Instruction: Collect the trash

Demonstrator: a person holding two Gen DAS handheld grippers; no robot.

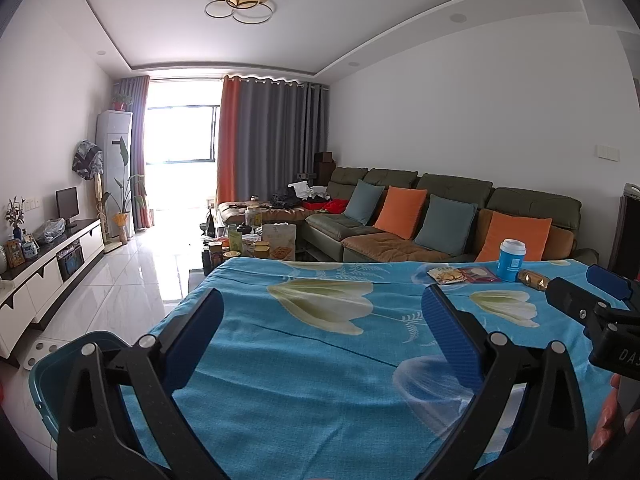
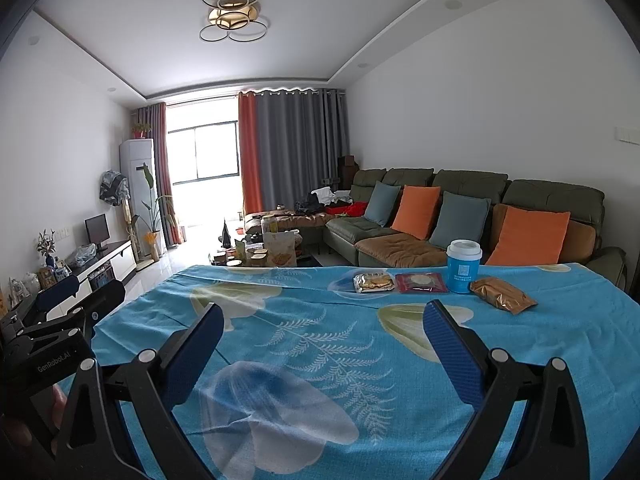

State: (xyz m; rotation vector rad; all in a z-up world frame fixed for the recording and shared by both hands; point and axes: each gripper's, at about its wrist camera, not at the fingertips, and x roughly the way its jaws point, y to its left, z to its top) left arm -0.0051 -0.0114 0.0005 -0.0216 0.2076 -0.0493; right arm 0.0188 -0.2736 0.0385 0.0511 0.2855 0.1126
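On the table's blue flowered cloth (image 2: 320, 320), along the far right edge, lie a clear snack packet (image 2: 373, 282), a red packet (image 2: 421, 282), a blue paper cup with a white lid (image 2: 463, 266) and a gold-brown wrapper (image 2: 502, 294). The same items show in the left wrist view: snack packet (image 1: 446, 276), red packet (image 1: 478, 274), cup (image 1: 511, 260), gold wrapper (image 1: 533, 279). My left gripper (image 1: 322, 336) is open and empty over the cloth's near left. My right gripper (image 2: 323, 344) is open and empty, well short of the items. A teal bin (image 1: 68, 364) stands at the table's left side.
A green sofa with orange and blue cushions (image 2: 460, 216) runs behind the table. A coffee table with jars and a snack bag (image 2: 272, 252) stands beyond the far edge. A white TV cabinet (image 1: 52, 264) lines the left wall across tiled floor.
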